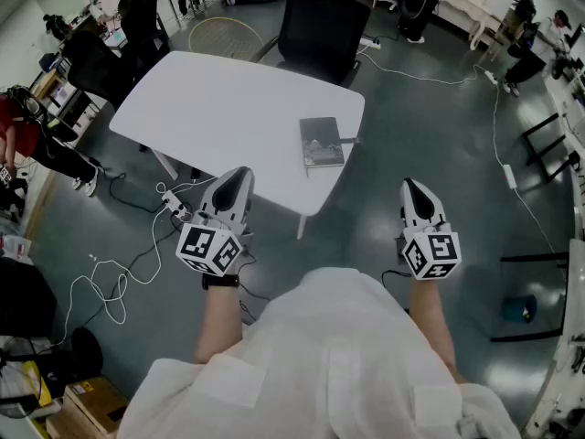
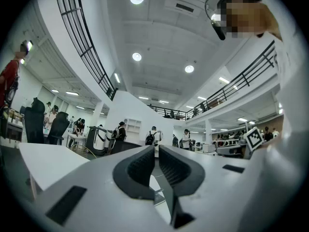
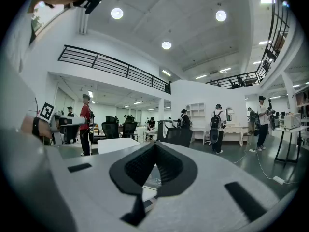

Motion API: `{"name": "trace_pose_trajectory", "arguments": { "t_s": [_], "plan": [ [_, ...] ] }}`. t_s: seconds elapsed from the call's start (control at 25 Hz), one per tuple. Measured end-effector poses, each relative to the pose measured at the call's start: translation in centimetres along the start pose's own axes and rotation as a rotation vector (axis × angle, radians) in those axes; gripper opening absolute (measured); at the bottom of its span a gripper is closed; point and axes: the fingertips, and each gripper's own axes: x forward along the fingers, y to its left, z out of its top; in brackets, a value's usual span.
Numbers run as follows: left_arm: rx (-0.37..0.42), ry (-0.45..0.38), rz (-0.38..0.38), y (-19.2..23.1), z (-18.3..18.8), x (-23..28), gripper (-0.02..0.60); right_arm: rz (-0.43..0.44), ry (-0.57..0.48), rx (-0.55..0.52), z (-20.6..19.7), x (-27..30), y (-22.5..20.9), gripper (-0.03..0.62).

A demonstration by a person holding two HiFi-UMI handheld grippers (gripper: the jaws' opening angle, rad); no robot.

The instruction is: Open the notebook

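A closed grey notebook [image 1: 322, 142] lies flat near the right front corner of the white table [image 1: 219, 108]. Both grippers hang over the floor in front of the table, short of its near edge, pointing roughly level toward it. My left gripper [image 1: 239, 174] is below and left of the notebook; in the left gripper view its jaws [image 2: 156, 150] stand together with only a thin slit and nothing between them. My right gripper [image 1: 409, 186] is to the right of the table corner, and its jaws [image 3: 154, 145] meet at the tips, empty.
A black office chair [image 1: 320, 26] stands behind the table. White cables and a power strip [image 1: 174, 204] trail on the floor under the table's left front. Black metal frames [image 1: 539, 273] stand at the right, a cardboard box [image 1: 87, 405] at bottom left. People work at desks around the room.
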Motion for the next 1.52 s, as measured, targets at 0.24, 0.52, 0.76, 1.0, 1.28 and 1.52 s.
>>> {"name": "trace_pose_trajectory", "arguments": {
  "t_s": [0.24, 0.52, 0.76, 1.0, 1.28, 1.52],
  "plan": [
    [0.001, -0.010, 0.009, 0.8, 0.2, -0.7, 0.028, 0.001, -0.010, -0.002, 0.1, 0.4, 0.7, 0.000],
    [0.002, -0.011, 0.019, 1.5, 0.4, -1.1, 0.028, 0.008, -0.008, 0.002, -0.1, 0.8, 1.1, 0.000],
    [0.001, -0.016, 0.024, 2.4, 0.5, -1.7, 0.028, 0.031, -0.012, 0.010, 0.2, 1.5, 1.9, 0.000],
    [-0.012, -0.012, 0.038, 4.0, -0.1, -2.3, 0.028, 0.026, -0.042, 0.061, 0.4, 2.4, 2.4, 0.003],
    [-0.020, -0.010, 0.042, 6.3, -0.6, 0.2, 0.028, 0.030, -0.055, 0.076, 0.7, 6.0, 1.8, 0.005],
    [-0.025, 0.001, 0.023, 8.1, -1.6, 5.7, 0.028, 0.057, -0.027, 0.078, 0.0, 10.6, 0.4, 0.008]
  ]
}}
